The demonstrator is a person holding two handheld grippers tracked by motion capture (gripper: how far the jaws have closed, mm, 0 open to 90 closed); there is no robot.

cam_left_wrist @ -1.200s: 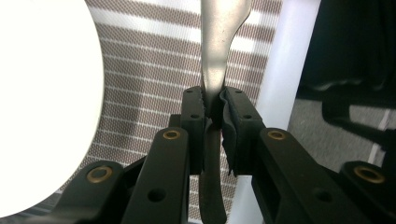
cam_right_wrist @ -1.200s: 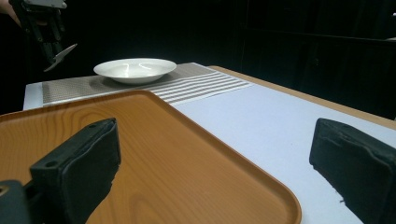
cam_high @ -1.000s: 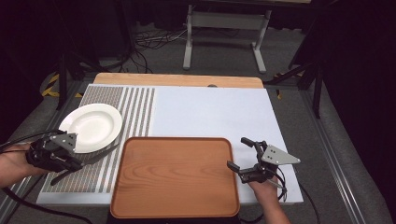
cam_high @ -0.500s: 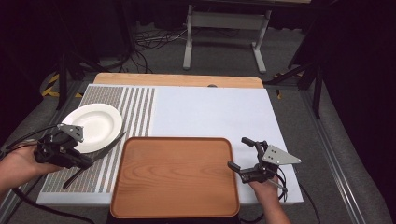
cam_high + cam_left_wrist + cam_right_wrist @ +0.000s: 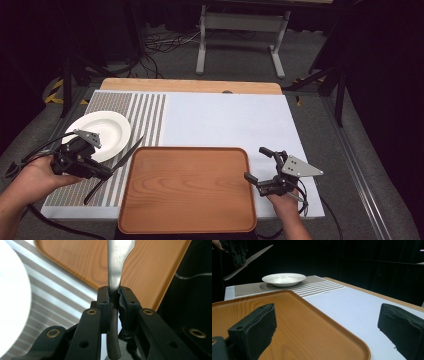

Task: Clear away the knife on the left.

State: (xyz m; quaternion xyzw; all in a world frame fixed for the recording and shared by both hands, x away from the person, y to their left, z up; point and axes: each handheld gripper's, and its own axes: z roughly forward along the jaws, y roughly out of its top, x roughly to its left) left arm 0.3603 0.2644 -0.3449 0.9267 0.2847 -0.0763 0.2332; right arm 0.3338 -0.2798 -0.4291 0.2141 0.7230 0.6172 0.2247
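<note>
Left hand-held gripper (image 5: 102,172) shifted with slim metal knife (image 5: 114,169), round white plate (image 5: 107,131), wooden tray (image 5: 187,192)

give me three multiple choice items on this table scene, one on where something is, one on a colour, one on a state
1. Where is the plate?
A. on the striped mat, left of the tray
B. in the middle of the tray
C. on the floor behind the table

2. What colour is the tray?
A. blue
B. wood brown
C. black

3. What state is the left tool in?
A. open over the plate
B. shut on the plate's rim
C. shut on a table knife

Right letters:
1. A, the high view shows the white plate on the mat's left part, apart from the tray.
2. B, its surface shows brown wood grain.
3. C, the left gripper view shows the jaws clamped on the knife where handle meets blade; the right tool stands open beside the tray.
</note>
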